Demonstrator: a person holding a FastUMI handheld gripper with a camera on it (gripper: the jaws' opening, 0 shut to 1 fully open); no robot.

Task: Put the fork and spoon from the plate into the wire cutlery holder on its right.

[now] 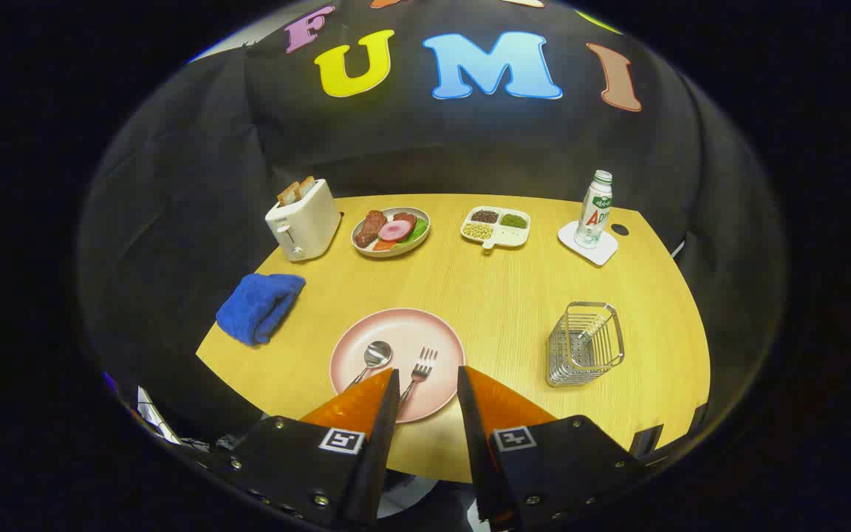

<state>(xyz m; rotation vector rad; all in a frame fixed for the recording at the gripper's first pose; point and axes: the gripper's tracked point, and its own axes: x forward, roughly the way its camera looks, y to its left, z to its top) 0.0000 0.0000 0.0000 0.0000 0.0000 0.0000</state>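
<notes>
A pink plate (403,329) lies on the wooden table just ahead of my fingers. On it rest a metal spoon (371,359) on the left and a metal fork (419,370) on the right, handles pointing toward me. The fork's handle runs down into the gap between my fingers, and the spoon's handle slips behind the left fingertip (385,384). My gripper (428,374) hovers above the plate's near edge, open, with nothing held. The wire cutlery holder (585,343) stands empty to the right of the plate.
At the back stand a white toaster (303,220) with bread, a plate of food (391,230), a divided dish of beans (496,225) and a bottle (594,209) on a white coaster. A folded blue cloth (259,306) lies left of the pink plate.
</notes>
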